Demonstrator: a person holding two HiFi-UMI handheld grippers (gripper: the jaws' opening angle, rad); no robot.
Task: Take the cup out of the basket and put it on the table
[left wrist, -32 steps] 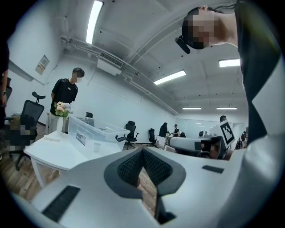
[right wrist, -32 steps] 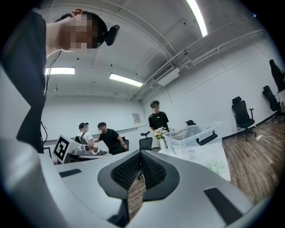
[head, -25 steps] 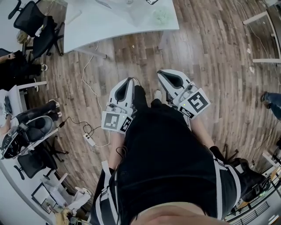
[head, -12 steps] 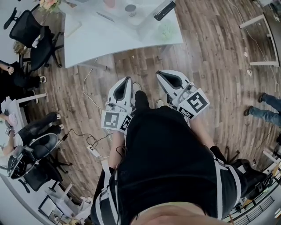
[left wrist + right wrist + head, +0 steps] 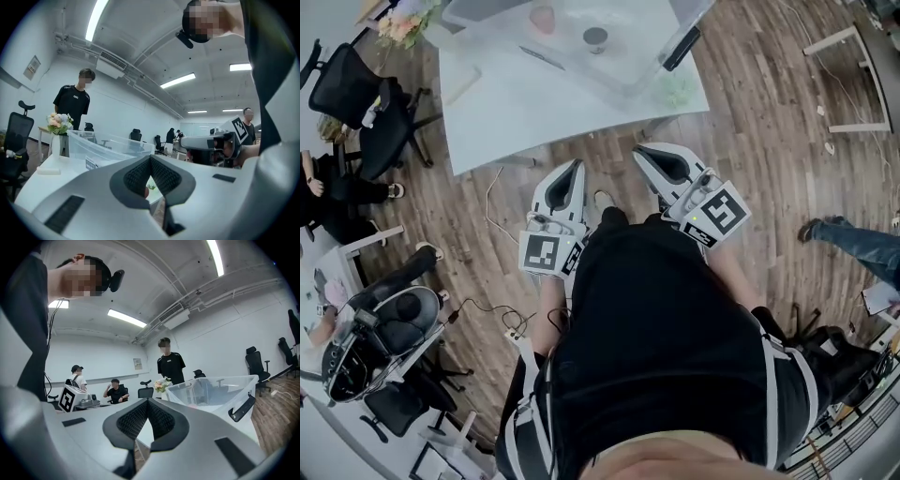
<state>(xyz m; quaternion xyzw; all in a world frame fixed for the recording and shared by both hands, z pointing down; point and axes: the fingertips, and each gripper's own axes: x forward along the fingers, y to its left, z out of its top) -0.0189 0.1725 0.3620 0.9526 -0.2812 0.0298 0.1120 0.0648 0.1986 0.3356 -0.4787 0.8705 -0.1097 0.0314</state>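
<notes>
You are holding the left gripper (image 5: 572,173) and the right gripper (image 5: 649,157) side by side in front of you, both pointing at the white table (image 5: 516,103). Both grippers are smooth white plastic with dark bumpy pads. The left gripper's jaws are pressing together at the tips and holding nothing. The right gripper's jaws are squeezing together the same way, also holding nothing.

The grey cup (image 5: 595,37) is sitting inside the basket (image 5: 619,84), well apart from both grippers. It is looking round from above, with a dark inside. A pink round thing (image 5: 542,17) is sitting near it in the basket, and I cannot tell what it is. The basket is a big see-through plastic box with a black latch (image 5: 680,47) on its side. Its tall clear wall is standing between your grippers and the cup.

A bunch of flowers (image 5: 398,23) is standing at the table's far left corner. A person in a black shirt (image 5: 171,364) is standing behind the table. Black office chairs (image 5: 352,89) are sitting to the left on the brown wooden floor (image 5: 769,122), and a thin cable (image 5: 492,187) is lying there too
</notes>
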